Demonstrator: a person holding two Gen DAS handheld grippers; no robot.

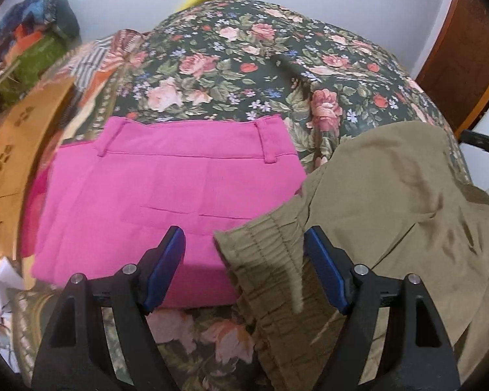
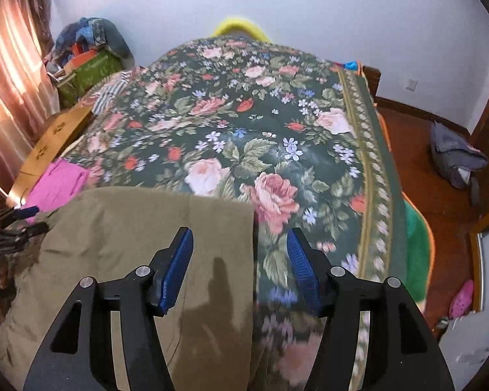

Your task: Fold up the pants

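Observation:
Olive-green pants (image 1: 391,195) lie crumpled on the floral bedspread (image 1: 231,65). Their gathered elastic waistband (image 1: 264,260) runs between the fingers of my left gripper (image 1: 244,260), which is open, its blue pads not pressing on the cloth. A folded pink pair of pants (image 1: 153,189) lies just left of them. In the right wrist view the olive pants (image 2: 140,228) spread flat, their straight right edge lying between the fingers of my open right gripper (image 2: 239,260), which hovers over them. The pink pants (image 2: 55,182) show at the far left.
A cardboard box (image 1: 19,150) stands at the bed's left side, with a pile of bags and cloth (image 2: 88,49) behind it. Right of the bed's edge (image 2: 375,195) is wooden floor with a grey bag (image 2: 453,159) and a pink shoe (image 2: 461,298).

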